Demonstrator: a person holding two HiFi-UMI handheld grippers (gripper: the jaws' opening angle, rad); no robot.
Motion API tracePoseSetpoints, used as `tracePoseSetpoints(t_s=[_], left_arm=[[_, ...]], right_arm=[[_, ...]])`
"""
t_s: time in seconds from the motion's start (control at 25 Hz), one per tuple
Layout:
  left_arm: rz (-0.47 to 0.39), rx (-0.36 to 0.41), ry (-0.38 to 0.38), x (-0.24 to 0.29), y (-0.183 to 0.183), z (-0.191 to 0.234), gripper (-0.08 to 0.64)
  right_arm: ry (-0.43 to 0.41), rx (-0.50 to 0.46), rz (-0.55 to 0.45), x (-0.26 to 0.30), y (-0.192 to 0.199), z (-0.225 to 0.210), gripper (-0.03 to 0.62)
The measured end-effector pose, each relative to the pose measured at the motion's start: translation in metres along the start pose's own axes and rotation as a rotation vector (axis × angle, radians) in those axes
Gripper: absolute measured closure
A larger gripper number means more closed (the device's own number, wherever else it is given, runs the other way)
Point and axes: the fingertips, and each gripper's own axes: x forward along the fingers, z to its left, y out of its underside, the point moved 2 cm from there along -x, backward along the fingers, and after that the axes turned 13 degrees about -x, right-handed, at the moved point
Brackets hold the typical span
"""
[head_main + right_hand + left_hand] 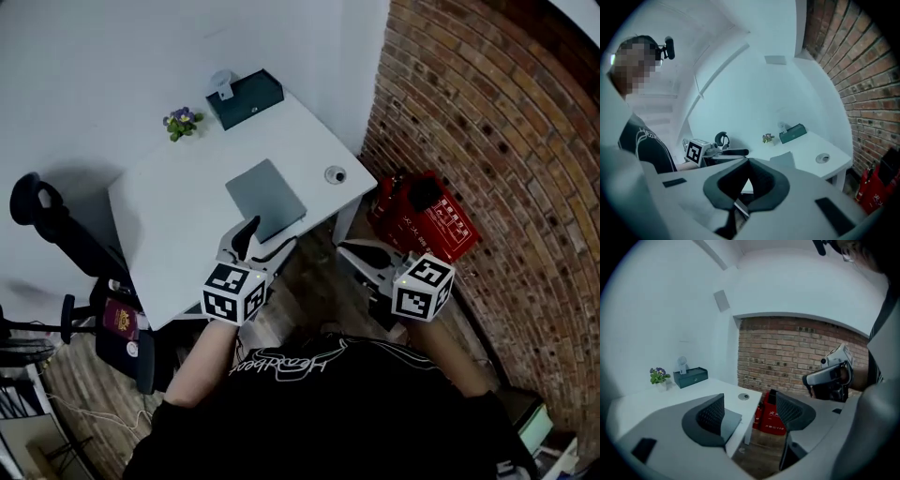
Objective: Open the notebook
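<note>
The left gripper [265, 241] is held at the near edge of the white table [178, 197]. Its jaws stand wide apart with nothing between them. In the left gripper view [750, 411] the left pad covers part of the notebook and the right pad hangs over the floor past the table's corner. The right gripper [349, 249] is held off the table, over the wood floor [314, 281] to the right of the table's front corner. In its own view [747, 164] the jaws are closed tip to tip on nothing.

The notebook [266, 199] lies flat and closed, grey cover up, on the right half of the table just beyond the left gripper's tips. From the pictures I cannot tell whether the gripper touches it. It also shows in the right gripper view [783, 159].

To the notebook's right, near the table's right edge, sits a round cable grommet [335, 174], apart from the cover. Further back stand a small flower pot [182, 122] and a teal box [246, 98] at the far edge, with a small white item [221, 84] at the box's back. All of these are well apart from the notebook.

Off the table, a red case [422, 216] stands on the floor against the brick wall [506, 131], just beside the table's right side. A black office chair [56, 225] stands at the table's left.
</note>
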Motion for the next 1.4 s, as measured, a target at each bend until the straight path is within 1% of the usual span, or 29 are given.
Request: tracePoseSetpoints(t_s=[0.08,0.12,0.24,0.36,0.48,0.6,0.72,0.92,0.96,1.12,1.24,1.36,1.4], left_arm=[[0.015,0.031,-0.07,0.014,0.005,0.008,0.213],[0.024,0.039,-0.093,0.02,0.008,0.01,0.213],[0.056,0.06,-0.139,0.037,0.019,0.015,0.213],[0.092,0.066,-0.176,0.047,0.034,0.022,0.213],[0.129,0.045,-0.187,0.054,0.05,0.03,0.213],[0.177,0.071,-0.201,0.062,0.062,0.041,0.213],[0.203,0.086,-0.199,0.076,0.068,0.053,0.213],[0.275,0.207,-0.209,0.104,0.084,0.069,0.215],[0.28,0.211,-0.208,0.108,0.088,0.072,0.215],[0.307,0.174,-0.217,0.117,0.099,0.086,0.215],[0.35,0.173,-0.244,0.121,0.106,0.093,0.215],[0.364,0.155,-0.261,0.123,0.11,0.098,0.219],[0.364,0.161,-0.265,0.123,0.11,0.099,0.244]], right_arm=[[-0.024,-0.022,0.03,0.005,0.002,-0.017,0.593],[-0.037,-0.029,0.039,0.008,0.002,-0.023,0.592],[-0.065,-0.046,0.053,0.015,0.003,-0.033,0.592],[-0.09,-0.032,0.059,0.02,0.006,-0.037,0.592],[-0.099,-0.015,0.077,0.026,0.011,-0.041,0.592],[-0.102,0.002,0.084,0.034,0.014,-0.041,0.592],[-0.091,0.005,0.102,0.038,0.018,-0.044,0.592],[-0.046,0.049,0.116,0.036,0.028,-0.059,0.592],[-0.038,0.059,0.115,0.035,0.03,-0.062,0.592],[-0.017,0.094,0.12,0.036,0.037,-0.069,0.592],[-0.029,0.106,0.123,0.038,0.039,-0.069,0.592],[-0.043,0.102,0.133,0.04,0.041,-0.068,0.592],[-0.05,0.103,0.132,0.041,0.041,-0.067,0.592]])
